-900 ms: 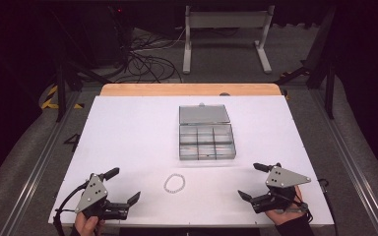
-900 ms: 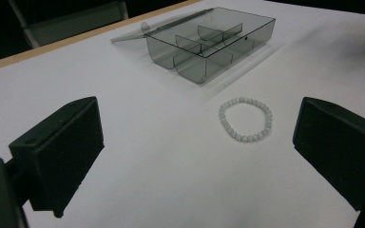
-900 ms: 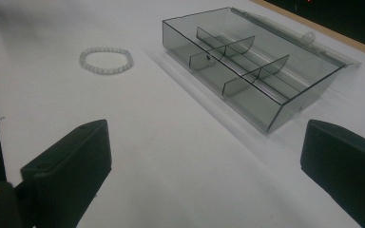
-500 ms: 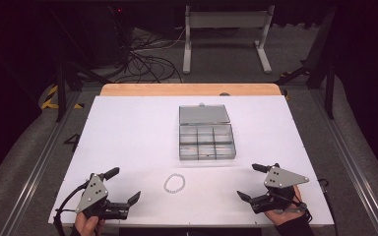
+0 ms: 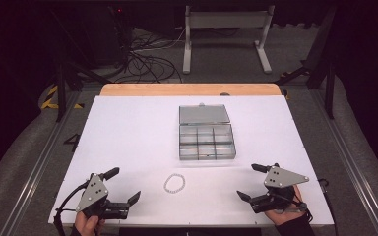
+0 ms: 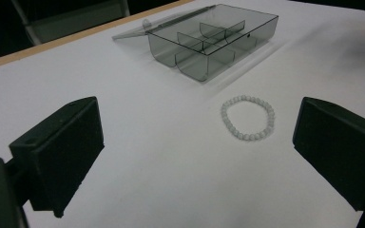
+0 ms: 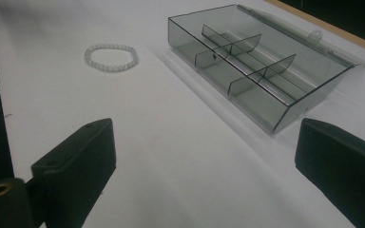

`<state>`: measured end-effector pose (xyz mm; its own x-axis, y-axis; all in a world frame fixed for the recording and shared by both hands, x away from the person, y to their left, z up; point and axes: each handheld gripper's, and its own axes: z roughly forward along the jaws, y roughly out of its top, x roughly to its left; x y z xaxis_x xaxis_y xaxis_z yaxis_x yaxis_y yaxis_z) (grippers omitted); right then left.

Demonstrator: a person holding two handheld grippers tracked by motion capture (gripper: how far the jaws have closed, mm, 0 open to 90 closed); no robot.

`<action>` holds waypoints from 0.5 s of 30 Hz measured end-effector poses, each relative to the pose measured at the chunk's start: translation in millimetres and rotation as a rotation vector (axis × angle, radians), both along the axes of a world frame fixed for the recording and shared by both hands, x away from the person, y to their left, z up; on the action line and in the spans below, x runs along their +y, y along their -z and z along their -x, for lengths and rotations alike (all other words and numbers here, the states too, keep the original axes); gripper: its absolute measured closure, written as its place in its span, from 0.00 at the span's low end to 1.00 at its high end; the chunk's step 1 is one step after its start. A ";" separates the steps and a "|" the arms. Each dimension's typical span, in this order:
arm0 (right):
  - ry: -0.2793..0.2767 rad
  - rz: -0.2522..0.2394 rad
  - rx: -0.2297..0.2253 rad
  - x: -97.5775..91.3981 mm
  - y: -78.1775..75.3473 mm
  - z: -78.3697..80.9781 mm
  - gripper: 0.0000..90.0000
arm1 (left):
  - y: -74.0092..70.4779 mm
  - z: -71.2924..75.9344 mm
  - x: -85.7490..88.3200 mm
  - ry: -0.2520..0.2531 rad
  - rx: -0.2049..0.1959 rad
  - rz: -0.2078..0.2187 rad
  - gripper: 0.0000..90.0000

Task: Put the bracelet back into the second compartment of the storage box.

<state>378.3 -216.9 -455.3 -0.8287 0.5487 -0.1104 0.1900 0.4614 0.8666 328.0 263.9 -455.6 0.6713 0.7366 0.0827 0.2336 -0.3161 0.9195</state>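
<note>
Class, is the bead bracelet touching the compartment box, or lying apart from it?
Apart. In the left gripper view, bare white table separates the bracelet from the near wall of the compartment box.

A white bead bracelet [image 5: 174, 183] and smoky grey clear box [image 5: 206, 141] lie on the white table [image 5: 128, 132].

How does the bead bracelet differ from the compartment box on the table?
The bracelet is a small pale ring of beads; the box is much larger, grey, see-through and rectangular. The bracelet lies near the table's front edge between the two grippers; the box sits farther back, lid open flat behind it, compartments looking empty. Both rest on the white table, untouched.
</note>
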 end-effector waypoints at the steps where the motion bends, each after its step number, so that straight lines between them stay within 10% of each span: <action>1: -0.001 -0.001 0.000 0.6 -0.1 -0.2 0.08 | -0.3 0.1 -0.3 0.000 0.001 -0.003 0.05; 15: -0.050 0.004 -0.004 21.5 -19.2 -4.1 0.08 | -0.5 0.0 -0.3 0.009 0.005 -0.010 0.05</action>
